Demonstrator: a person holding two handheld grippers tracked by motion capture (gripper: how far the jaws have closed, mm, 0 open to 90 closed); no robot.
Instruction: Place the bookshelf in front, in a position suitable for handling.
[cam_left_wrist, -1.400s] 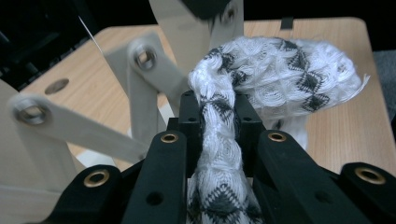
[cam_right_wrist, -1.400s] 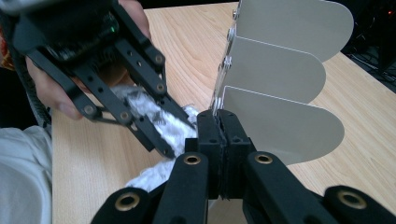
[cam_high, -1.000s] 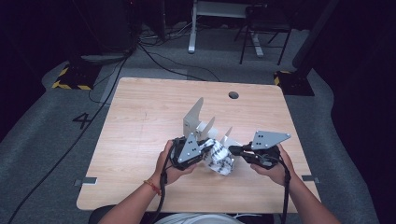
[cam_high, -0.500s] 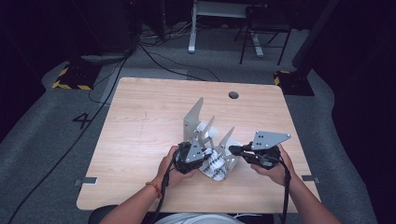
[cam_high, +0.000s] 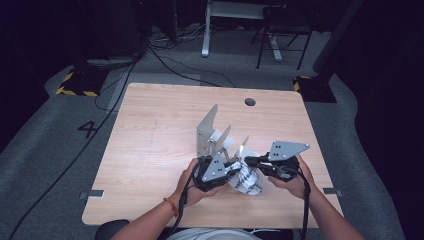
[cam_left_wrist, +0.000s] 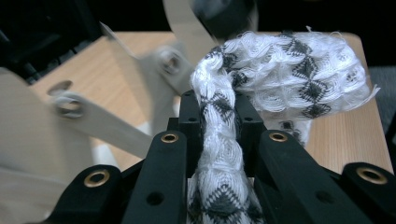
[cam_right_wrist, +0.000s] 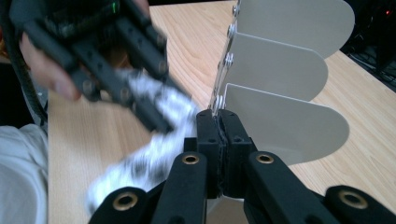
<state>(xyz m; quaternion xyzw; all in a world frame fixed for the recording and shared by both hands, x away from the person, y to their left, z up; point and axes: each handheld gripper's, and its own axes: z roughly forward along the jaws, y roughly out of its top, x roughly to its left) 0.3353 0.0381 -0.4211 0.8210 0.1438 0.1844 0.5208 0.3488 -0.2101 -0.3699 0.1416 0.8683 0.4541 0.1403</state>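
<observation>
A white sock with a black diamond pattern (cam_high: 248, 181) lies bunched on the table near the front edge. My left gripper (cam_high: 231, 169) is shut on it; the knit (cam_left_wrist: 275, 79) is squeezed between the jaws and bulges out above the left gripper (cam_left_wrist: 218, 100). A grey metal rack with three rounded fins (cam_high: 207, 132) stands just behind. My right gripper (cam_right_wrist: 218, 114) is shut on the edge of the nearest fin (cam_right_wrist: 285, 123). The right gripper (cam_high: 246, 160) reaches in from the right. The sock (cam_right_wrist: 140, 158) and the left gripper (cam_right_wrist: 140, 100) look blurred beside it.
The wooden table (cam_high: 150, 130) has a round cable hole (cam_high: 250, 102) at the back. A person's hands (cam_high: 192, 185) hold both grippers near the front edge. Dark floor with cables and a chair base lie beyond the table.
My left gripper has shifted slightly right and nearer the front edge, pulling the sock along. The right gripper has stayed on the fin.
</observation>
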